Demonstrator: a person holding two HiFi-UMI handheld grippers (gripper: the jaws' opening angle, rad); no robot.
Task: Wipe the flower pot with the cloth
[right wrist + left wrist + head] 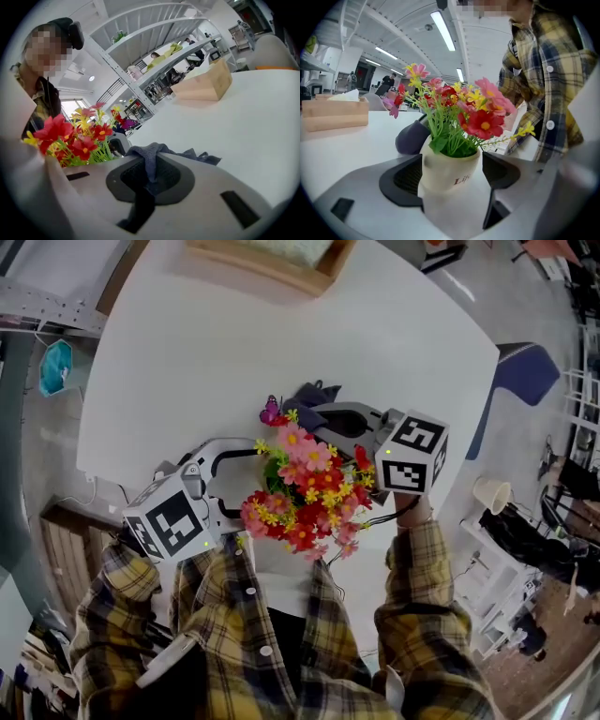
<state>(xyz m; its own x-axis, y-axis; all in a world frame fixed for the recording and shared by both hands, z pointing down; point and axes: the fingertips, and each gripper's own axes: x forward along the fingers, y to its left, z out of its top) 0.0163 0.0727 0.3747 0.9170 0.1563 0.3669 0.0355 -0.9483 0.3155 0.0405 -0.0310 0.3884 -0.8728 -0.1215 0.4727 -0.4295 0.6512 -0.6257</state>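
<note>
Head view: flowers (305, 488) stand at the near edge of the white table (234, 334), with a gripper on each side; they hide the pot from above.
Pot (445, 168): cream, upright on the table, between the left gripper's jaws.
Left gripper (451, 176): jaws wide apart round the pot; one pad is at its side, with a thin gap at the other.
Right gripper (150, 176): jaws pinched together on the cloth.
Cloth (152, 157): dark grey; one fold is clamped and the rest trails onto the table just beside the flowers.
Box (272, 259): wooden, at the far edge, well apart.
</note>
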